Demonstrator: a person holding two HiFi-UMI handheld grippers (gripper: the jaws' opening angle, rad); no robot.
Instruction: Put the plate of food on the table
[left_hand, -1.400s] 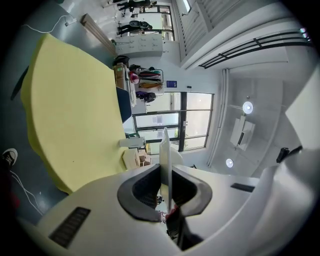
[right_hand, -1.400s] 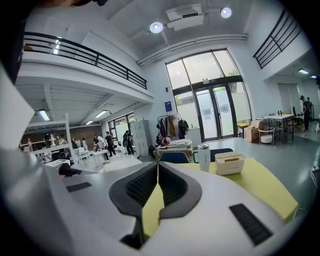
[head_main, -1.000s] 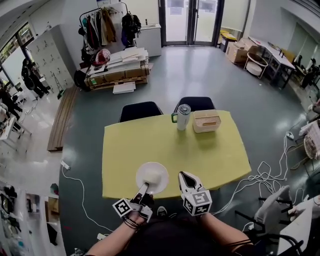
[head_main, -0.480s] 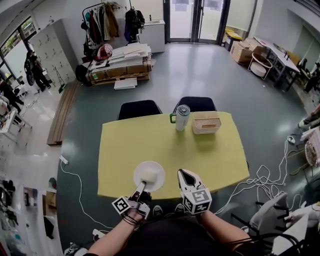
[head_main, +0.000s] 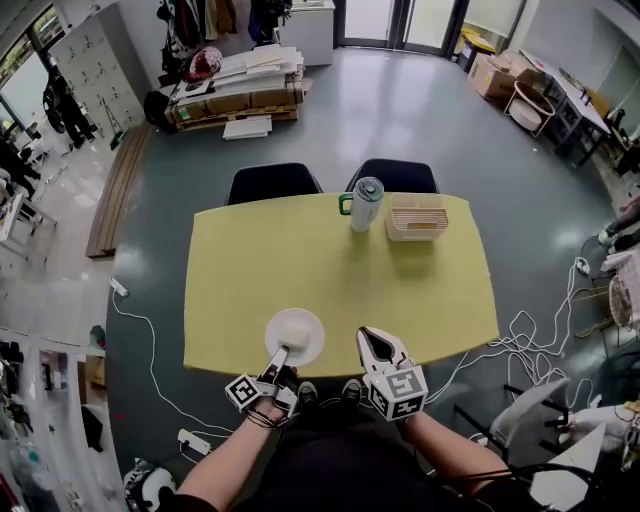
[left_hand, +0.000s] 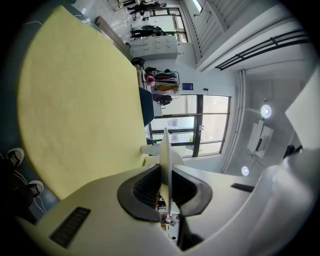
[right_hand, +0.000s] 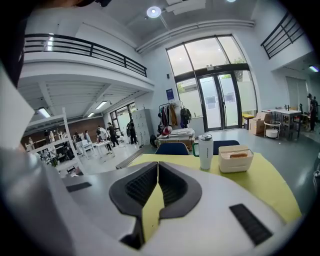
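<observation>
A white plate (head_main: 296, 336) with a pale lump of food (head_main: 298, 327) on it is over the front edge of the yellow table (head_main: 250, 270), left of the middle. My left gripper (head_main: 279, 360) is shut on the plate's near rim. In the left gripper view the plate (left_hand: 165, 150) shows edge-on, pinched between the jaws of the left gripper (left_hand: 165, 172). Whether the plate rests on the table I cannot tell. My right gripper (head_main: 372, 343) hangs beside the plate at the table's front edge. In its own view the right gripper (right_hand: 157, 167) has its tips together with nothing held.
A steel tumbler (head_main: 366, 203) with a green handle and a beige lidded box (head_main: 416, 217) stand at the table's far side. Two dark chairs (head_main: 272, 183) (head_main: 393, 175) are tucked in behind. Cables (head_main: 530, 350) lie on the floor at the right.
The left gripper has come down with the plate, which now lies lower and closer to the tabletop at the front edge. The right gripper has sunk a little beside it.
</observation>
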